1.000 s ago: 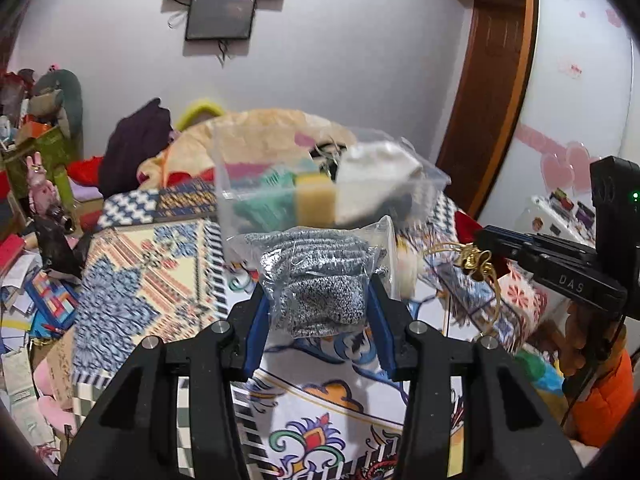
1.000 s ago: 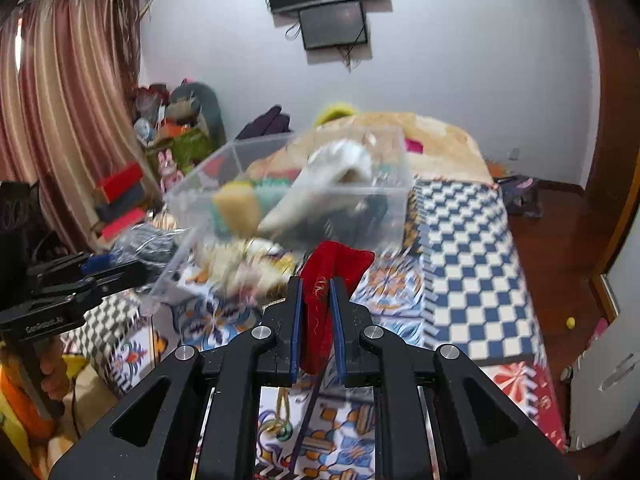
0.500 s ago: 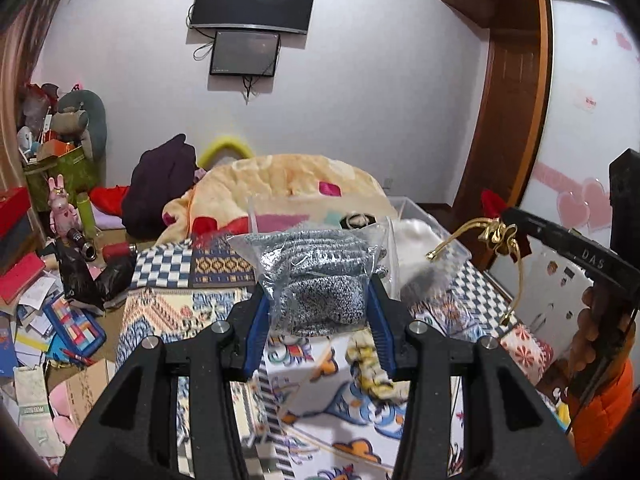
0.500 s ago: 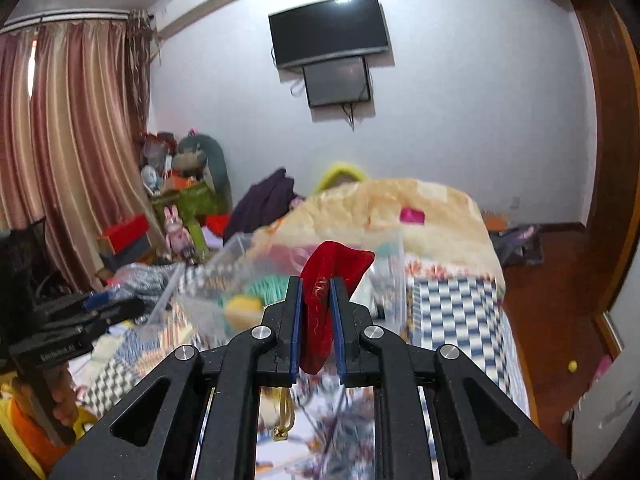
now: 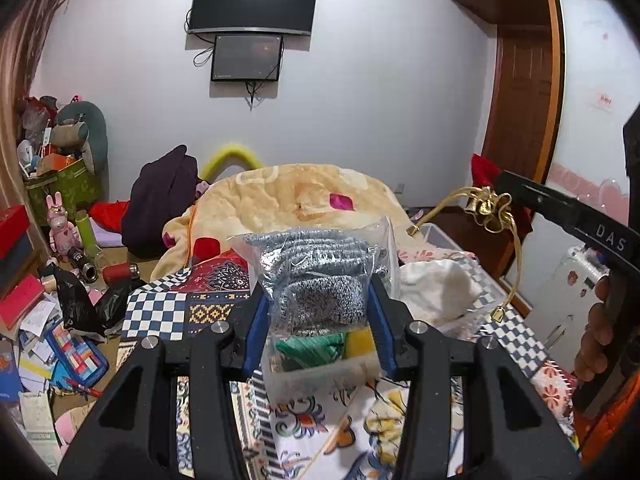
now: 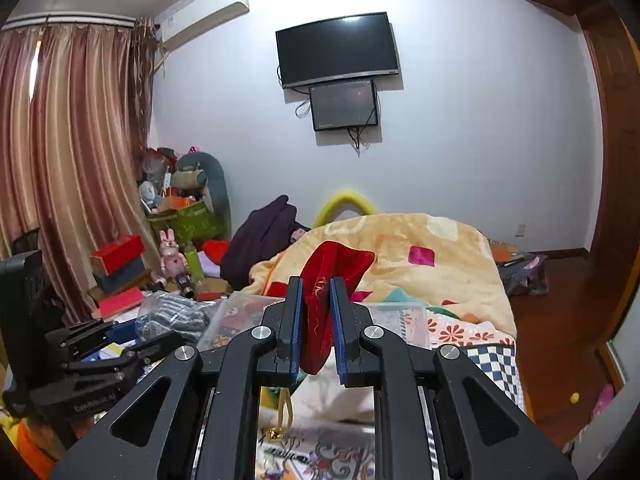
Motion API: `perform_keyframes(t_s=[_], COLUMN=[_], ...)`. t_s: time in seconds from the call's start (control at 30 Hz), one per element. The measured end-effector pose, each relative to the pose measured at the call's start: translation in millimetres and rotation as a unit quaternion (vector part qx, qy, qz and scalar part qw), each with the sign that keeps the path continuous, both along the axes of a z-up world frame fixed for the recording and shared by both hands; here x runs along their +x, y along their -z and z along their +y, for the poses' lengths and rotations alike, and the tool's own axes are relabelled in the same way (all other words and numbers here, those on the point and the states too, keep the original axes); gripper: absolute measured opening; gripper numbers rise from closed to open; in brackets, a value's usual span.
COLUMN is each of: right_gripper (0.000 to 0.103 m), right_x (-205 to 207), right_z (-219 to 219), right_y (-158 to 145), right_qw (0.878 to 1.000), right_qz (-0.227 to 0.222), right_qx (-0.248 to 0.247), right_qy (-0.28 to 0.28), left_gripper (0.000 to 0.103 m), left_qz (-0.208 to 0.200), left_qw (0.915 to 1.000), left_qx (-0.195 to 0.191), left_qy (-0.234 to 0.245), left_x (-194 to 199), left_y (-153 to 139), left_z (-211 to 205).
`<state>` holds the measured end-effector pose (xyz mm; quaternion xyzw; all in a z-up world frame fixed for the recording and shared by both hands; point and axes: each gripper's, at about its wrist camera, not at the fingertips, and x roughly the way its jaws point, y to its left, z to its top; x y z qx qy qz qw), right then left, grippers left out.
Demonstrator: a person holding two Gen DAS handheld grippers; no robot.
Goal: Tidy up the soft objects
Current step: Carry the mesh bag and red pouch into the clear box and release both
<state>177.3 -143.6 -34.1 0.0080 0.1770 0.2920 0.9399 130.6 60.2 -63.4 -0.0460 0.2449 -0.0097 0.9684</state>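
Between the left gripper's (image 5: 318,320) clamped fingers sits the bagged knit (image 5: 318,280); the right gripper (image 6: 314,328) pinches a red pouch (image 6: 328,280).

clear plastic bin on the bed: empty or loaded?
Loaded. The clear plastic bin holds a green fabric piece, a yellow sponge and a white fluffy item.

L gripper (image 5: 318,316) & R gripper (image 6: 314,322) both clamped, held level.

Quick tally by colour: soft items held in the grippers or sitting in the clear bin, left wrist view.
Grey: 1, bagged knit in left gripper
Red: 1, pouch in right gripper
White: 1, cloth in clear bin
Green: 1, cloth
Yellow: 1, sponge
Total: 5
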Motion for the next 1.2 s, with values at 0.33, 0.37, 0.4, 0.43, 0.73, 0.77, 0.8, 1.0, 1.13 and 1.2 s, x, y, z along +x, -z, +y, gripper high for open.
perform_keyframes(t_s=[0.33,0.37,0.4,0.43,0.73,0.77,0.8,1.0,1.13,1.2], right_gripper=[0.012,0.012,0.012,0.012,0.016,0.017,0.02,0.039,0.05,0.054], right_x=[29.0,30.0,30.7,31.4,42.9,41.9,41.5,30.1,15.8,6.4], right_z=[23.1,25.3,26.2,27.4,36.6,35.4,35.1,17.4,1.5,-4.4], right_y=[28.9,33.4,36.0,39.8,56.7,56.7,56.5,41.5,30.0,27.8], right_qw=[0.997,0.996,0.996,0.995,0.987,0.987,0.987,0.99,0.994,0.994], right_qz=[0.058,0.063,0.066,0.073,0.112,0.113,0.114,0.09,0.068,0.055], right_qx=[-0.049,-0.056,-0.06,-0.066,-0.106,-0.107,-0.109,-0.099,-0.086,-0.085], right_qy=[-0.019,-0.02,-0.021,-0.026,-0.033,-0.035,-0.036,-0.035,-0.03,-0.031], left_gripper=[0.045,0.045,0.045,0.046,0.055,0.056,0.057,0.062,0.071,0.074], left_qz=[0.042,0.042,0.042,0.044,0.068,0.066,0.065,0.035,0.02,0.017], left_qw=[0.9991,0.9991,0.9991,0.999,0.9976,0.9977,0.9978,0.9991,0.9992,0.9989], left_qx=[-0.003,-0.003,-0.002,-0.001,0.0,-0.003,-0.005,0.001,0.0,0.002], left_qy=[0.009,0.009,0.007,0.006,0.01,0.012,0.014,0.022,0.035,0.044], left_x=[44.5,46.4,48.6,51.3,59.1,57.5,55.6,32.8,11.5,0.3], left_y=[17.4,18.4,19.6,21.5,33.9,32.8,31.5,15.3,8.6,8.9], left_z=[-6.3,-6.7,-7.2,-7.5,-9.6,-9.2,-9.1,-11.5,-15.7,-19.2])
